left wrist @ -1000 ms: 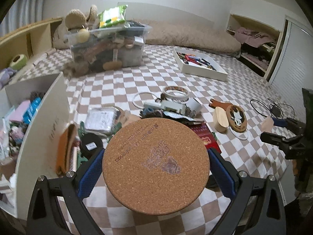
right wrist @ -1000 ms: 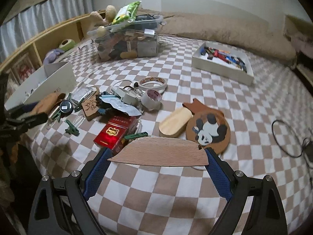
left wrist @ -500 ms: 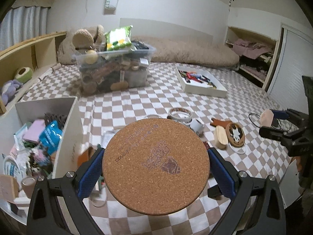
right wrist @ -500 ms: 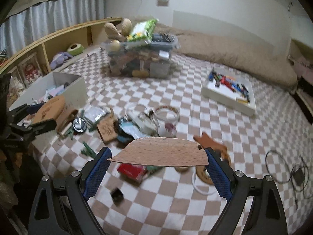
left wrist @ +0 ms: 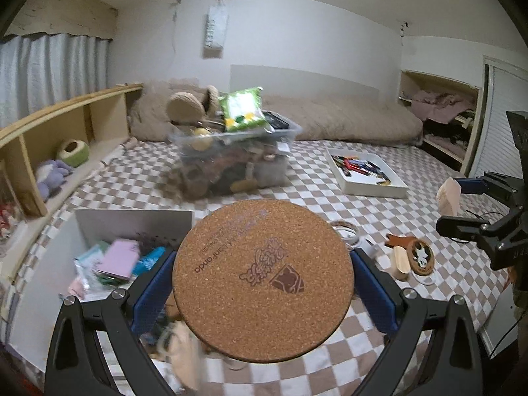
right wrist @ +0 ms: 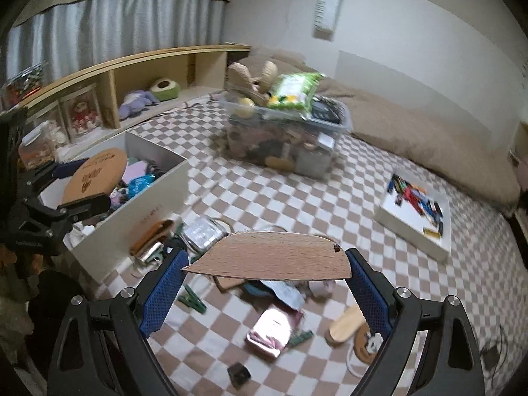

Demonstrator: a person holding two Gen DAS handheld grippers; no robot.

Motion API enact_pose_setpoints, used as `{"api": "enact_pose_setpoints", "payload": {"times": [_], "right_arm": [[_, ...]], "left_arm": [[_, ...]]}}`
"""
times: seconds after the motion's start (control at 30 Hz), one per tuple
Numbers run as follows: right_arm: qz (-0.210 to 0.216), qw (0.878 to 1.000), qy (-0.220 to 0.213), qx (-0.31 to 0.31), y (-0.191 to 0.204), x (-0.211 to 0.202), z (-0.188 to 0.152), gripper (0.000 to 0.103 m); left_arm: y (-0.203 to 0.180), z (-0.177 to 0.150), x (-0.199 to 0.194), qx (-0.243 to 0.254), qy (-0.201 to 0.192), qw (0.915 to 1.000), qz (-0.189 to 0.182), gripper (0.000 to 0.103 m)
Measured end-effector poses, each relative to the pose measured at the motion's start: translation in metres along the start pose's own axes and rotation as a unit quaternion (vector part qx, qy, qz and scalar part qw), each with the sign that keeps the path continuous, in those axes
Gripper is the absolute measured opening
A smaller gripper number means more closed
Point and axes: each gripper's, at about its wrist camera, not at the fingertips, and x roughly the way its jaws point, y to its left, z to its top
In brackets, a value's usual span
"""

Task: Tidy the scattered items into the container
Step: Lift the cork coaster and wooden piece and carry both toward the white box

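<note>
We see the left gripper with its jaws clenched on one round cork mat, held flat above the white box at the bed's left edge. The right gripper grips one wooden board, its long axis running left to right, above the blurred clutter. The box contents are partly hidden.

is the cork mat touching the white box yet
Apart. The right wrist view shows the cork mat held in the left gripper, raised above the white box rim with a gap below it.
</note>
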Motion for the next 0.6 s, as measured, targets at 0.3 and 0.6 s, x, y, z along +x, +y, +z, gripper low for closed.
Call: {"api": "enact_pose_setpoints", "payload": {"times": [0.3,0.6], "right_arm": [[0.027,0.998,-0.016,-0.047,0.045,0.003,0.034,0.094],[0.062,0.995,-0.03,-0.068,0.076,0.015,0.063,0.094]], "left_arm": [[0.035,0.009,-0.024,0.002,-0.018,0.9992,0.036,0.101],[0.071,0.013,-0.041,-0.011,-0.024,0.9973,0.068,0.101]]}}
